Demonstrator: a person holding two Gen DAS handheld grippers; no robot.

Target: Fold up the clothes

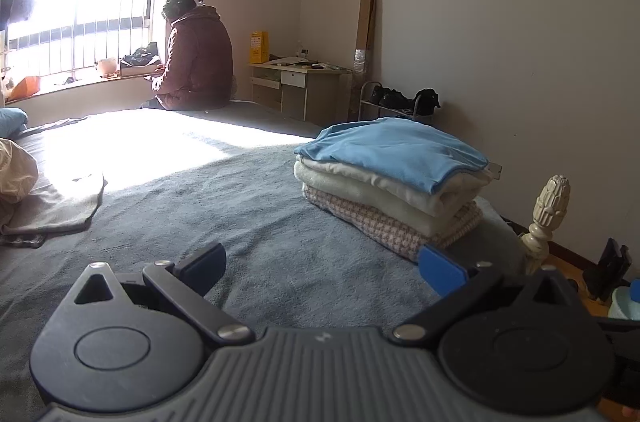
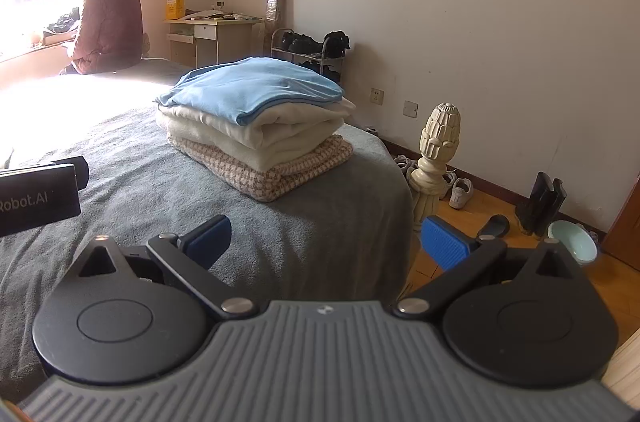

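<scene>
Mostly, my left-wrist view loses its left edge to window glare. A grey garment [image 1: 60, 206] lies flat on the bed [image 1: 248, 206] there, half washed out, and a cream bundle [image 1: 16, 174] is cut off by the frame. My left gripper [image 1: 320, 268] hangs over the blanket with its fingers spread wide and empty. The folded stack, blue top [image 1: 396, 150] on a cream fleece [image 1: 384, 190] on a houndstooth knit [image 1: 384, 222], sits ahead and to the right, its near corner just beside the blue pad [image 1: 442, 272]; contact I cannot judge. Rightward, my right gripper [image 2: 324, 242] is likewise wide open and holding nothing, the stack beyond it, apart from both fingers. A carved bedpost finial [image 2: 438, 134] stands right of the stack.
</scene>
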